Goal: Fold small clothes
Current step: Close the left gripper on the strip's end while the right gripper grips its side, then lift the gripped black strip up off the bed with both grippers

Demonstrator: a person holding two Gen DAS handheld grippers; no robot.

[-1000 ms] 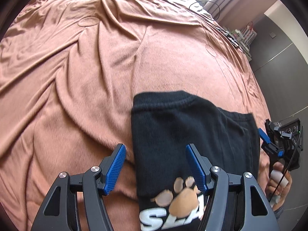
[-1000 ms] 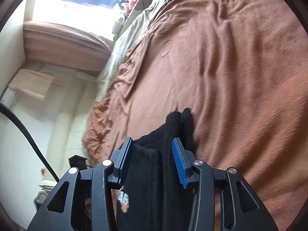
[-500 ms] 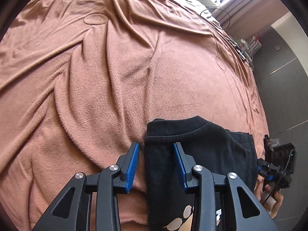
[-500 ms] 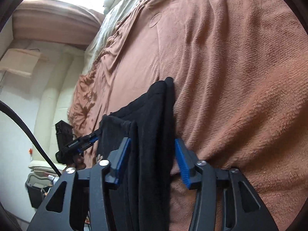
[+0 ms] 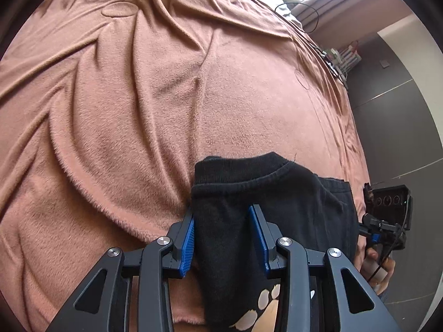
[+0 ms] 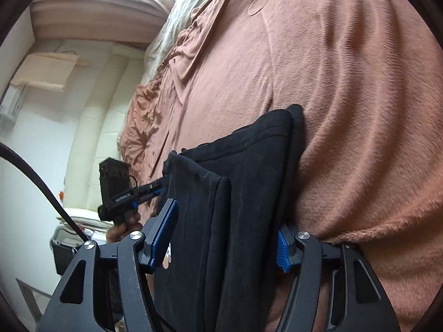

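The black garment, a small knit top with a paw print near its lower part, lay partly folded on the brown blanket covering the bed, at the near edge. The left claw had its blue pads pressed against a bunched fold near the ribbed edge, gripping it. The right claw straddled the stacked layers on the other side, its jaws wide apart and not visibly pinching. The cloth looked soft, light and limp, so it would likely sag and slide on itself unless held at two corners. The thicker hemmed edges seemed the safest place to pinch, catching all layers together.
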